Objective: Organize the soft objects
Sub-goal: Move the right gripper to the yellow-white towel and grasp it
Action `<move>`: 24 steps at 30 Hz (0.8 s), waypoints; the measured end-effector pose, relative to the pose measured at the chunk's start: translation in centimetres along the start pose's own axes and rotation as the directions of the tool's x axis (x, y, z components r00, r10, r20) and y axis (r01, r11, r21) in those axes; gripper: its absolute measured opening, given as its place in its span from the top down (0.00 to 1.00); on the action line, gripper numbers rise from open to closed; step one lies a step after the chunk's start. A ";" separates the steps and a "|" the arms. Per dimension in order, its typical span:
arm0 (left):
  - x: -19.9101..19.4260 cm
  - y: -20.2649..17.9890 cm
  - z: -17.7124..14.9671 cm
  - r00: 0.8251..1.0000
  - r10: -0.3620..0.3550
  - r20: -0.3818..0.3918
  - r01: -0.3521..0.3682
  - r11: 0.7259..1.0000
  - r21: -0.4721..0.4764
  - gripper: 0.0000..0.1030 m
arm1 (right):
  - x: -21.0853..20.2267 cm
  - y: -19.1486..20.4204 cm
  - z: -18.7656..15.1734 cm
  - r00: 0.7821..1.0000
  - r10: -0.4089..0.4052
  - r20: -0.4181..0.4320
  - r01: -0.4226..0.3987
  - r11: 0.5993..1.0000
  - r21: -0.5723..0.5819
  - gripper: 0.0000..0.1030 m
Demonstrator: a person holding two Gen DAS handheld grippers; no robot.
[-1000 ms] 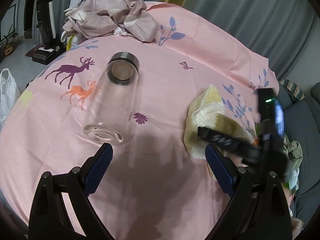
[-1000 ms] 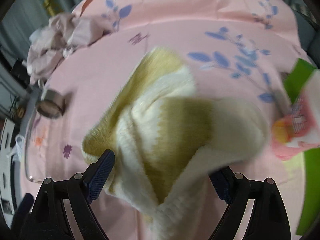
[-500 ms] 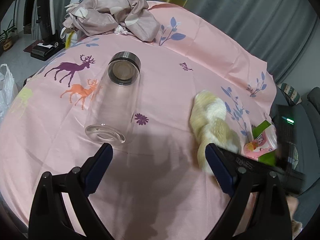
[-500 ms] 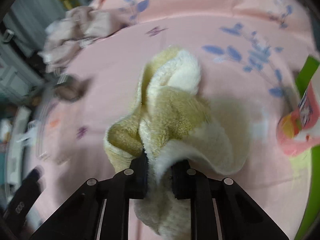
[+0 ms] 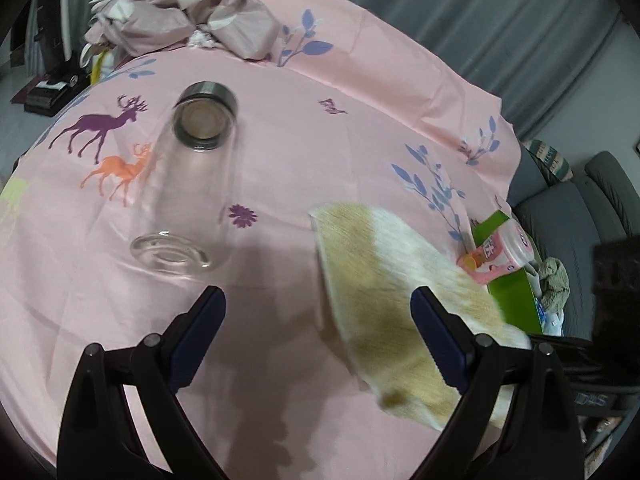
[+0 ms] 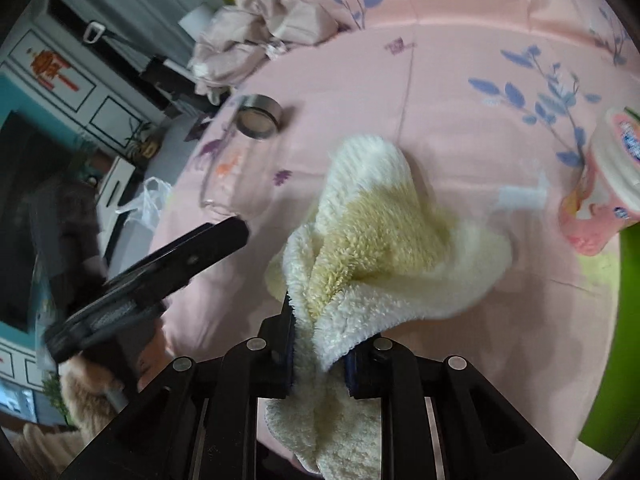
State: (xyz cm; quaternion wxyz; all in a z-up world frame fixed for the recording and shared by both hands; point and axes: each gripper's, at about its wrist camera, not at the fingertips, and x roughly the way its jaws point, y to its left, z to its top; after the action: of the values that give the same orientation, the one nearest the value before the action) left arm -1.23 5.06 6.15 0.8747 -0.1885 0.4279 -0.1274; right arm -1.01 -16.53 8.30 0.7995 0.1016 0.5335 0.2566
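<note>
Two claws over the pink tabletop point(image 5: 360, 128), and the right claw point(image 6: 320, 364) has the fluffy cream-and-yellow towel point(image 6: 376, 248), pinched narrow on one edge. The towel's long axis runs straight ahead of that claw, with its far end apparently brushing the cloth. The left claw point(image 5: 316, 320) spreads wide and empty, the towel crossing just behind its right finger. A glass jar point(image 5: 192, 184) lies ahead-left of it.

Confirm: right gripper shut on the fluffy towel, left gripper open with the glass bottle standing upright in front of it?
Not quite. The glass bottle lies on its side on the pink cloth, as the left wrist view shows. The rest holds: right gripper is shut on the fluffy towel, left gripper is open.
</note>
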 end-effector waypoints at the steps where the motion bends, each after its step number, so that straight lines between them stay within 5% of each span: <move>1: -0.1 0.3 0.1 1.000 0.003 -0.005 -0.003 1.000 -0.010 0.10 | -0.4 0.2 0.0 1.000 0.003 0.007 -0.003 1.000 -0.008 0.81; 7: -0.1 1.0 0.3 1.000 -0.003 -0.009 0.003 1.000 -0.031 0.10 | 0.9 -0.9 1.4 0.999 0.036 0.004 -0.036 0.998 0.059 0.81; 12: 1.6 -0.2 -0.2 0.999 0.013 -0.048 -0.013 1.000 0.012 0.10 | 3.7 -4.8 3.6 0.994 -0.090 0.057 0.070 0.954 0.291 0.81; 17: 4.1 -2.1 -0.1 0.995 0.065 -0.073 -0.059 0.994 0.090 0.10 | 5.6 -6.3 5.3 0.979 -0.195 0.064 0.165 0.935 0.315 0.81; 24: 8.0 -4.6 1.5 0.989 0.072 -0.127 -0.045 0.979 0.199 0.10 | 6.0 -8.1 6.0 0.992 -0.121 0.033 0.102 0.930 0.352 0.75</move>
State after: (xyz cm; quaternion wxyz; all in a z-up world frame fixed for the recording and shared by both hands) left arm 4.46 -1.79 3.40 0.8617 -0.0799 0.4765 -0.1553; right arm 8.62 -19.67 2.40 0.7960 0.2186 0.5538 0.1090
